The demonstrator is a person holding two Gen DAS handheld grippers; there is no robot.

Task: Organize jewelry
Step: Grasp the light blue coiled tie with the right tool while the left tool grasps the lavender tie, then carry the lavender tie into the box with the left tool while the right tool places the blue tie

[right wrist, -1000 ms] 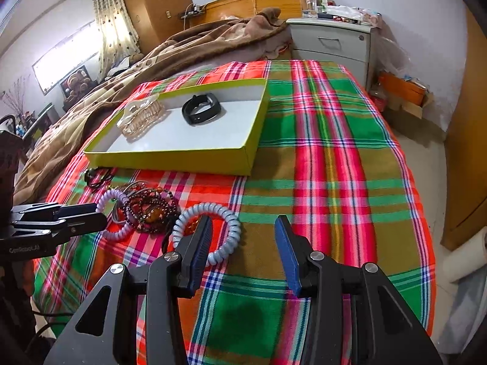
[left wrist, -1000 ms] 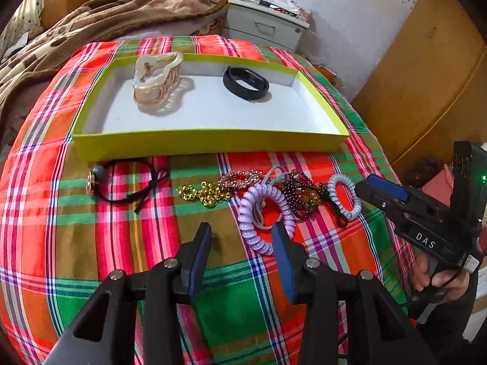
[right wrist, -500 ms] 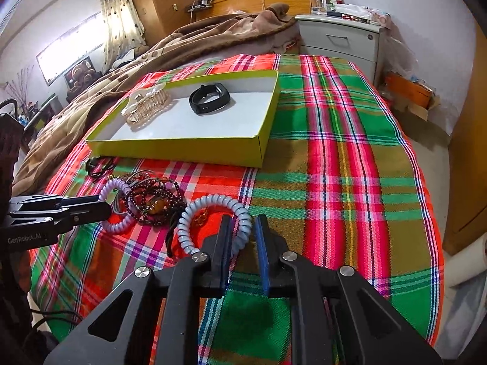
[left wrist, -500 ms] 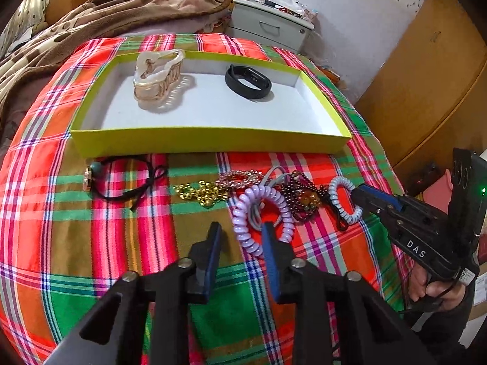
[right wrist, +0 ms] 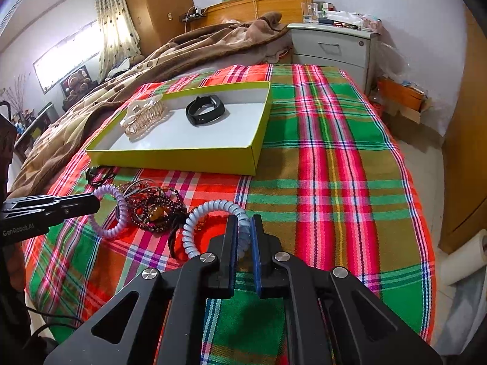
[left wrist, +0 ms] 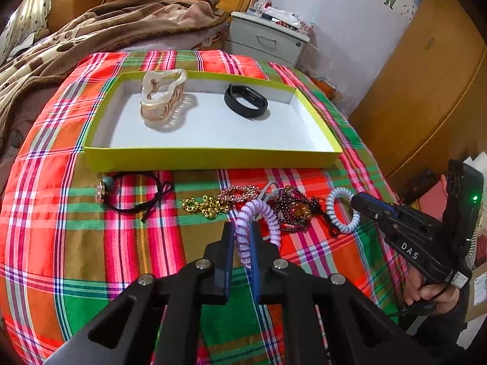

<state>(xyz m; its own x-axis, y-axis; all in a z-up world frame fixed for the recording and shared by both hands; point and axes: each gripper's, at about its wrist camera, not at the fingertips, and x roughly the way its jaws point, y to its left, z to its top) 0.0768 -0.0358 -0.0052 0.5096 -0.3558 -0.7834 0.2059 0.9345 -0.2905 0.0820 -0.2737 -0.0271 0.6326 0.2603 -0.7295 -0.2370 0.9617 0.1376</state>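
Observation:
My left gripper (left wrist: 242, 228) grips the near loop of a purple coil hair tie (left wrist: 268, 216) on the plaid cloth, jaws closing with the pads pressed on it. To its right, my right gripper (right wrist: 243, 222) is closing the same way, pads pressing on a pale blue coil tie (right wrist: 194, 219). Between the ties lie dark bead bracelets (left wrist: 295, 213), with a pink bead bracelet (left wrist: 240, 193), gold beads (left wrist: 207, 206) and a black cord with a charm (left wrist: 137, 194) to the left. Behind them, a yellow-green box (left wrist: 213, 158) holds a clear hair claw (left wrist: 161, 97) and a black band (left wrist: 246, 101).
A brown blanket (left wrist: 91, 36) is heaped behind the box, with a white nightstand (left wrist: 268, 42) beyond. The bed drops off at the right toward a wooden wardrobe (left wrist: 426, 91). A paper roll (right wrist: 465, 258) lies on the floor. A hand (left wrist: 426, 292) holds the right gripper.
Both grippers were open a second ago and have closed, the left on the purple coil tie, the right on the pale blue one. The left one edged forward to its tie.

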